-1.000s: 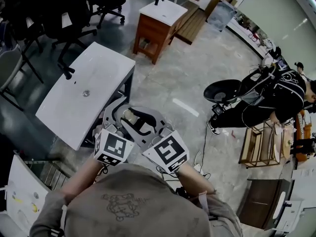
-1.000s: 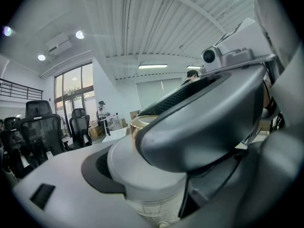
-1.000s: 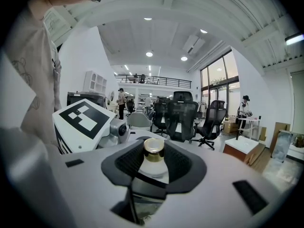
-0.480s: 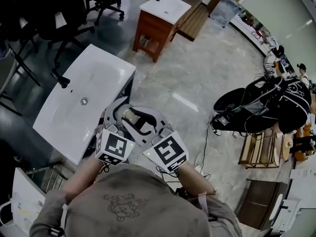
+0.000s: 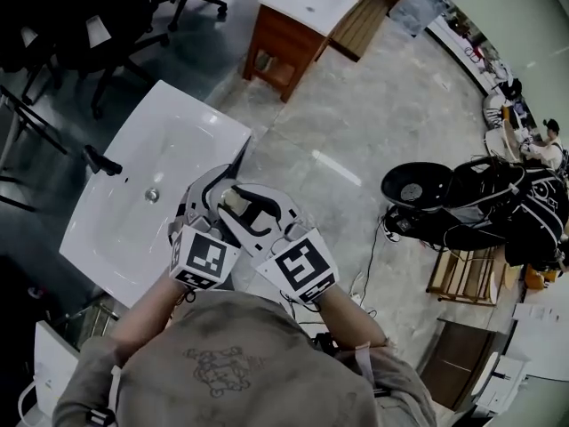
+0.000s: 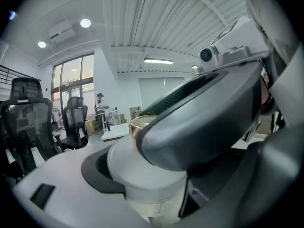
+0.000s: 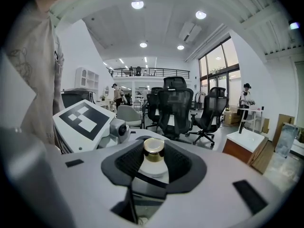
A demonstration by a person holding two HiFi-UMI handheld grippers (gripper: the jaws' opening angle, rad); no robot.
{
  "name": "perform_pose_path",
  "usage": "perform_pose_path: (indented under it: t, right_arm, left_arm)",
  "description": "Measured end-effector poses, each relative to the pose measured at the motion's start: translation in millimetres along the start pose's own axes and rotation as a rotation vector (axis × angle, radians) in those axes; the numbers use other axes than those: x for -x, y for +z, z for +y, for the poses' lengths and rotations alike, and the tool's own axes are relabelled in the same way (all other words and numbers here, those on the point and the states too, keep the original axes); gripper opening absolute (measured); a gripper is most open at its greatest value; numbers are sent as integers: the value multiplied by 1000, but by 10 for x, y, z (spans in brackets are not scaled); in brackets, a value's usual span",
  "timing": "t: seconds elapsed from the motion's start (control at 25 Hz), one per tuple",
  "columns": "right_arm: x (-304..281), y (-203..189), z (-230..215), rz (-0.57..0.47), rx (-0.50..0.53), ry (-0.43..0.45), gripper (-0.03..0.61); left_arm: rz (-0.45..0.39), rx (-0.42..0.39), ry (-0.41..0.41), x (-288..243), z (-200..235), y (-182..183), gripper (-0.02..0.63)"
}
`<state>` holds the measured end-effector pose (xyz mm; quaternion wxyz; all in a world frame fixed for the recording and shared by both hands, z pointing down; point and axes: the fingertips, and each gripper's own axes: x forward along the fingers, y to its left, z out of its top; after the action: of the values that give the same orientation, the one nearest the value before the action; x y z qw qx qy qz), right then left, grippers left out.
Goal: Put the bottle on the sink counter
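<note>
A pale bottle [image 5: 233, 202] with a gold cap is held between both grippers, upright, above the right edge of the white sink counter [image 5: 182, 136]. My left gripper [image 5: 206, 196] is shut on its body from the left. My right gripper [image 5: 255, 212] is shut on it from the right, its black pads round the neck. In the left gripper view the bottle [image 6: 153, 186] fills the jaws, with the right gripper's grey jaw lying across it. The right gripper view shows the gold cap [image 7: 154, 148] rising between that gripper's pads [image 7: 124, 161]. The counter has a black tap [image 5: 100, 162] and a drain [image 5: 152, 196].
A wooden vanity [image 5: 298, 16] with a white top stands further on. Black office chairs [image 5: 107, 34] crowd the far left. A dark scooter [image 5: 471, 194] and wooden racks [image 5: 462, 274] stand on the stone floor at right, with a person [image 5: 542, 140] beyond.
Both grippers have carried the bottle forward together. The sink counter has come closer, and the bottle now hangs over its right edge rather than short of it.
</note>
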<state>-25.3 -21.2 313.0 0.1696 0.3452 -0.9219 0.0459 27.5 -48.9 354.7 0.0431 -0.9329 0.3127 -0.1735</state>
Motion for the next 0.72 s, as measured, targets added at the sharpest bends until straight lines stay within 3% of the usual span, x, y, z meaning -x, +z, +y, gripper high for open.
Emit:
perform_pose_path:
  t: [0.72]
  right_arm:
    - [-1096,-27,-930,72,20,-24,140]
  left_arm:
    - [-59,-10,-5,-823,1120,-311,328]
